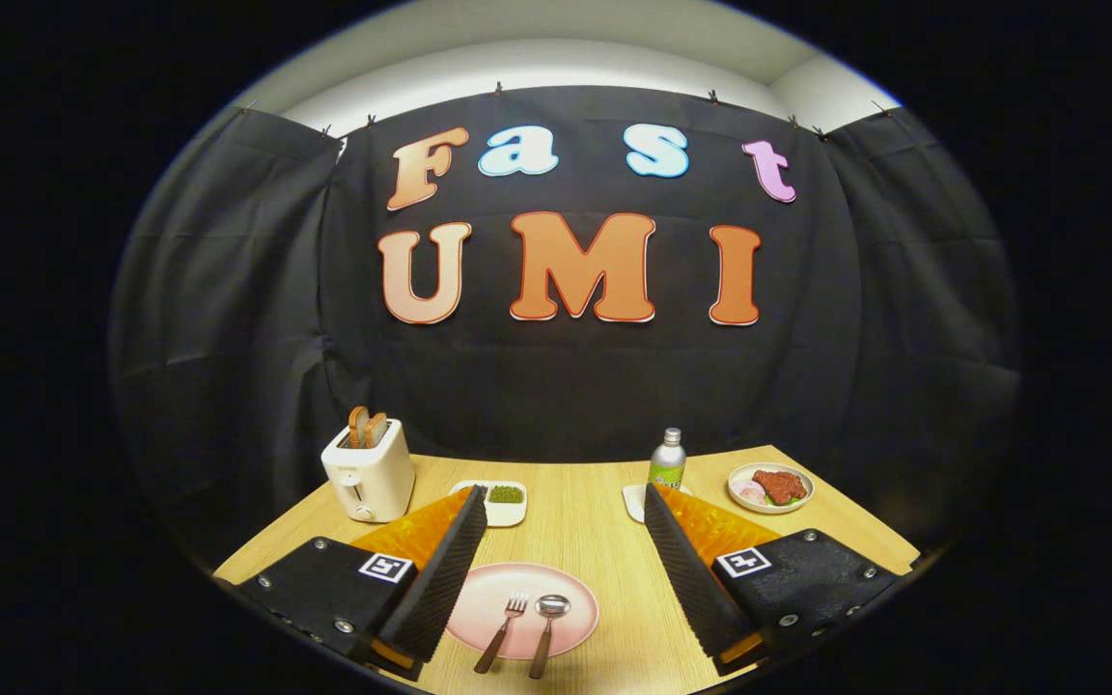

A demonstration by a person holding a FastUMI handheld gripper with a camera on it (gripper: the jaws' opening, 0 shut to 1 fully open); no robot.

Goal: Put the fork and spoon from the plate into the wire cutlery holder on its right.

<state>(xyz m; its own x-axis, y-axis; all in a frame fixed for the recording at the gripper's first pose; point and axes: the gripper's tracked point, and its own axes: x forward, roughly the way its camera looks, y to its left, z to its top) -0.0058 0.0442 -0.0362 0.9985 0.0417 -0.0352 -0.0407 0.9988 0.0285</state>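
A pink plate (570,632) lies on the wooden table between the roots of my two fingers. On it rest a fork (505,627) and, to its right, a spoon (547,627), side by side with their brown handles pointing toward me. My gripper (566,502) hangs above the table, open wide, with nothing between its fingers. The left finger (440,579) overlaps the plate's left rim. No wire cutlery holder can be made out; the right finger (691,579) hides the table right of the plate.
A white toaster (369,473) with two slices of toast stands at the back left. Beyond the fingertips sit a small white dish of green bits (503,500), a green-labelled bottle (668,460) and a plate of food (770,486) at the back right.
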